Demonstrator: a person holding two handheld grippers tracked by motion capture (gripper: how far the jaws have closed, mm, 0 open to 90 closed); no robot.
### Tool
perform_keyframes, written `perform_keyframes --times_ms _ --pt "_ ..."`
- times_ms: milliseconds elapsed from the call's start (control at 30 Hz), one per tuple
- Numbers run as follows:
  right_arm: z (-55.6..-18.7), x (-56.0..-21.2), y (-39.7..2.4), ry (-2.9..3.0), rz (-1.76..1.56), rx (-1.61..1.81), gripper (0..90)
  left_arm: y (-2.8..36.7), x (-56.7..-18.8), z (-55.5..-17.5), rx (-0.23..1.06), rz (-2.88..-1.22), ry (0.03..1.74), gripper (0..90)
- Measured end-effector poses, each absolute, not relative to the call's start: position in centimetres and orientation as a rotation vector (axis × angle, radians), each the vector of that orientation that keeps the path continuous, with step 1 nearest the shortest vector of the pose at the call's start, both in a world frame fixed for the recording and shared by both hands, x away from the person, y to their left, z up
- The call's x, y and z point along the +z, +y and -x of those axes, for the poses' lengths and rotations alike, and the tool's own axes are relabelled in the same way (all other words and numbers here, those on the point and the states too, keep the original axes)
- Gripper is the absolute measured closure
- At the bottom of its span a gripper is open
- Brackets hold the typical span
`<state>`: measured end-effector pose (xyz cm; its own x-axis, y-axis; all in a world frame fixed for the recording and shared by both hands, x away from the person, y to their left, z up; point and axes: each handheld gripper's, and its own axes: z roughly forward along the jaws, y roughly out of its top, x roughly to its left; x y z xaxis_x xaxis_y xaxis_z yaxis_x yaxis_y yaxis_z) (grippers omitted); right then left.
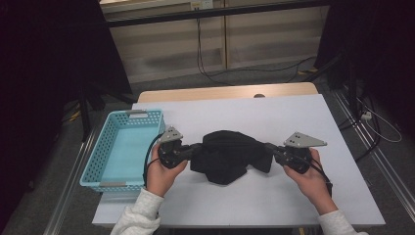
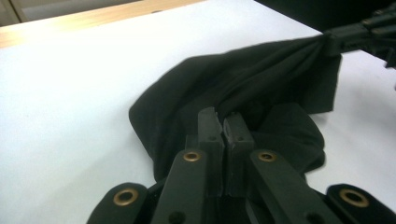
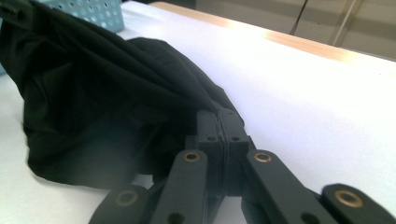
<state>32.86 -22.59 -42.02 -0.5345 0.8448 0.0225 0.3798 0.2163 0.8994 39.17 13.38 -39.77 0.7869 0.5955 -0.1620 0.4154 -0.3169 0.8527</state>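
- Currently I have the left gripper (image 1: 192, 148) and right gripper (image 1: 272, 149) fingers each clenched on an opposite end of the crumpled black fabric garment (image 1: 226, 155), at the centre of the white table (image 1: 244, 200).
- Done: both ends pinched.
- Left, in my judgement: spreading or folding it, then placing it in the empty light-blue perforated plastic basket (image 1: 96, 159).

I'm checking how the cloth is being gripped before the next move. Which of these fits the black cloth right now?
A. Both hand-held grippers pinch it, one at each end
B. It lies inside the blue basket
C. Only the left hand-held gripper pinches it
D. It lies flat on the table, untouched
A: the left hand-held gripper and the right hand-held gripper are each shut on an end of the black cloth, which bunches between them beside the blue basket.
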Motion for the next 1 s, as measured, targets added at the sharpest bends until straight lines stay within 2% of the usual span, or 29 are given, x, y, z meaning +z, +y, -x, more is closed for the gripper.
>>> perform_keyframes --times_ms 133,367,533,633,667,800,867,900,967,1000 --pt "-33.2 -42.7 -22.7 2.007 -1.153 1.243 88.4 12.7 -40.4 -39.7 0.254 -1.961 0.758 87.8" --pt "-33.8 -43.4 -24.2 1.978 -1.218 1.206 88.3 12.3 -41.6 -39.9 0.208 -1.979 0.772 86.0" --pt "-33.9 -43.8 -26.1 1.953 -1.249 1.112 88.4 12.2 -41.2 -39.8 0.201 -1.956 0.770 64.8" --pt "-33.9 -43.7 -28.2 1.897 -1.315 1.093 88.4 12.4 -40.8 -39.7 0.276 -1.963 0.747 44.1" --pt "-33.8 -43.8 -28.9 1.877 -1.338 1.080 88.3 12.4 -40.8 -39.7 0.276 -1.963 0.747 40.3" --pt "-33.3 -44.0 -29.6 1.940 -1.299 1.062 84.0 12.5 -40.7 -39.9 0.264 -1.958 0.756 29.8" --pt "-33.1 -44.2 -29.0 1.963 -1.273 1.048 80.2 12.4 -40.8 -40.0 0.261 -1.956 0.761 27.5" --pt "-33.1 -44.2 -28.8 1.969 -1.265 1.050 77.2 12.3 -40.9 -40.1 0.261 -1.973 0.759 26.3" --pt "-32.9 -44.1 -28.4 1.972 -1.253 1.056 62.1 12.3 -41.0 -40.2 0.256 -1.980 0.756 25.0" --pt "-32.8 -44.0 -28.1 1.986 -1.242 1.052 59.3 12.4 -41.0 -40.2 0.253 -1.980 0.759 24.2"
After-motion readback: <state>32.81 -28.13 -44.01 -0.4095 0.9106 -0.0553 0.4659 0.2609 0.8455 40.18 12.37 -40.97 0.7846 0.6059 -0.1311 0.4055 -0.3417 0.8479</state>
